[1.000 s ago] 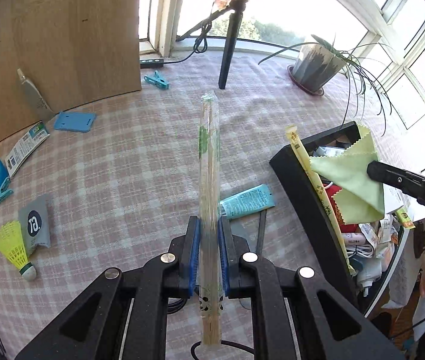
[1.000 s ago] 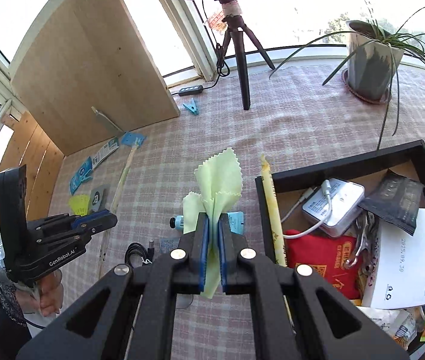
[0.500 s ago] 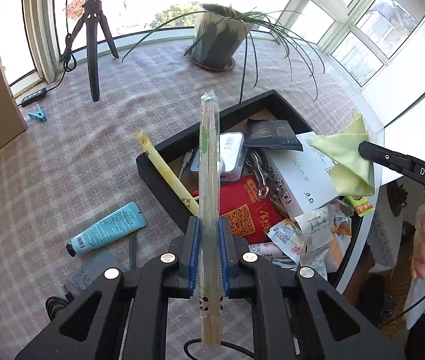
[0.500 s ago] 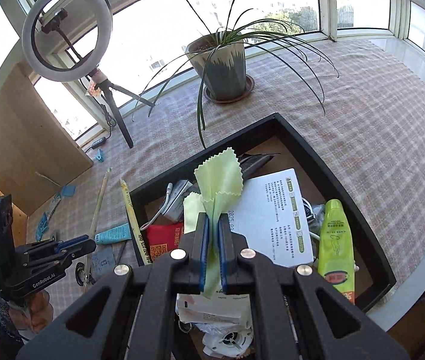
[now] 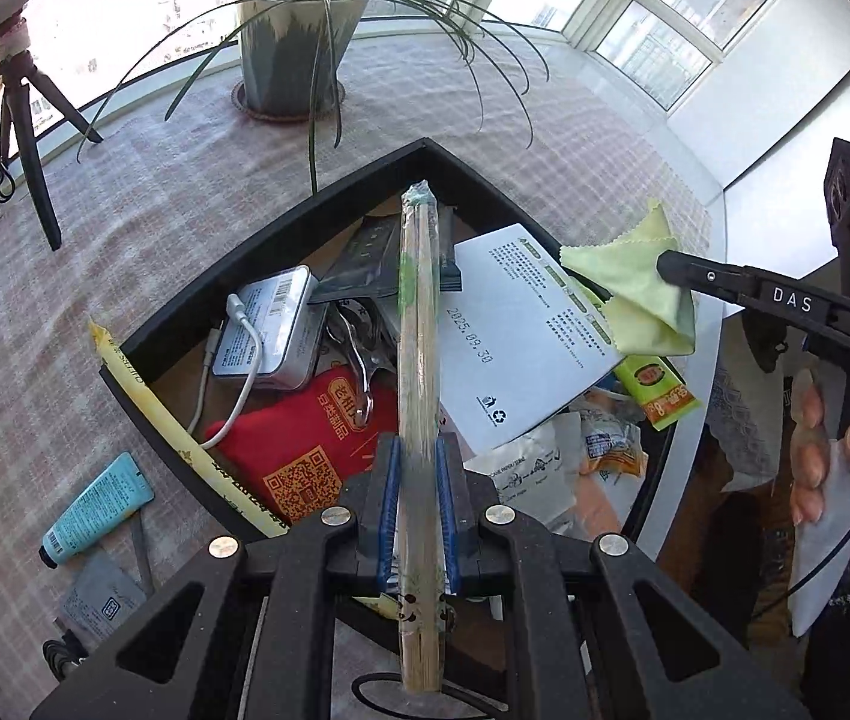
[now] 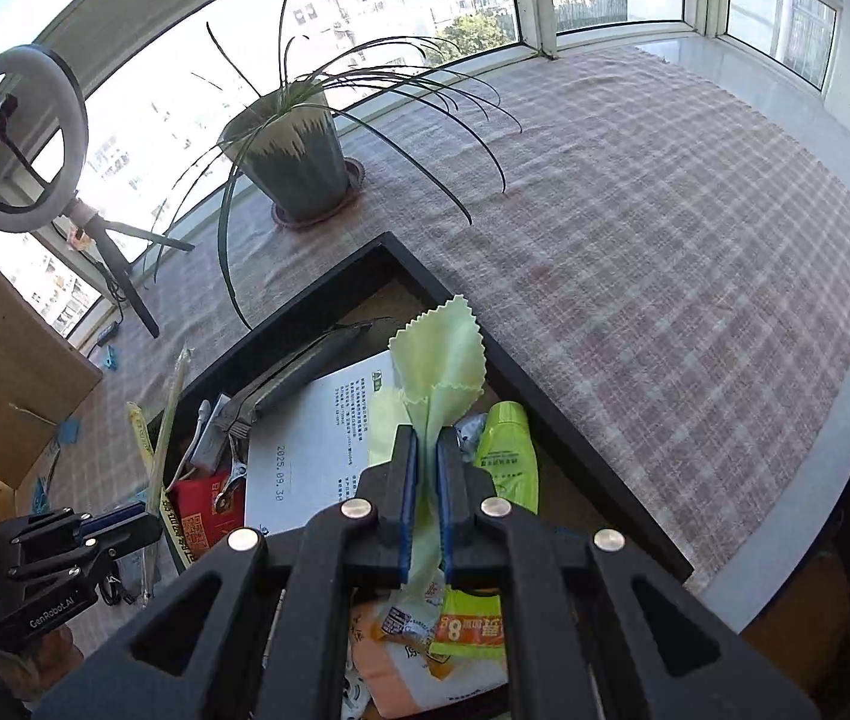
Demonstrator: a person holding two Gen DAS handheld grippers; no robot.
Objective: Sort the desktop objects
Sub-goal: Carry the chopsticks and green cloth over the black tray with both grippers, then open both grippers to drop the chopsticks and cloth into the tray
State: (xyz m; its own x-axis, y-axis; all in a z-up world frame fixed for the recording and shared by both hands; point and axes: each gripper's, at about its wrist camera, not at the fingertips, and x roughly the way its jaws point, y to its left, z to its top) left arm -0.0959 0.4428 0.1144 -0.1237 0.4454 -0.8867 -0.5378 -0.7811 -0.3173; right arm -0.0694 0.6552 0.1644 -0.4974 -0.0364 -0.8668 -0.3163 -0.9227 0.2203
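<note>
My left gripper point(image 5: 418, 468) is shut on a long wrapped pair of bamboo chopsticks point(image 5: 419, 324), which sticks out over the black tray point(image 5: 281, 222). Several items fill the tray: a white power bank point(image 5: 269, 330), a red pouch point(image 5: 299, 444), a white paper sheet point(image 5: 515, 324) and snack packets. My right gripper point(image 6: 426, 456) is shut on a light green cloth point(image 6: 443, 360), held above the same black tray point(image 6: 545, 396). In the left wrist view that green cloth point(image 5: 635, 282) hangs over the tray's right side from the other gripper's fingers point(image 5: 689, 270).
A potted spider plant point(image 5: 293, 54) stands behind the tray. A ring light tripod point(image 5: 29, 120) is at the back left. A teal tube point(image 5: 98, 507), a yellow wrapped stick point(image 5: 185, 438) and a grey sachet point(image 5: 104, 597) lie left of the tray. The table edge point(image 6: 815, 480) runs close on the right.
Both grippers swung from the left part of the table to above the black tray, each carrying its item. The tray now fills the centre of both views.
</note>
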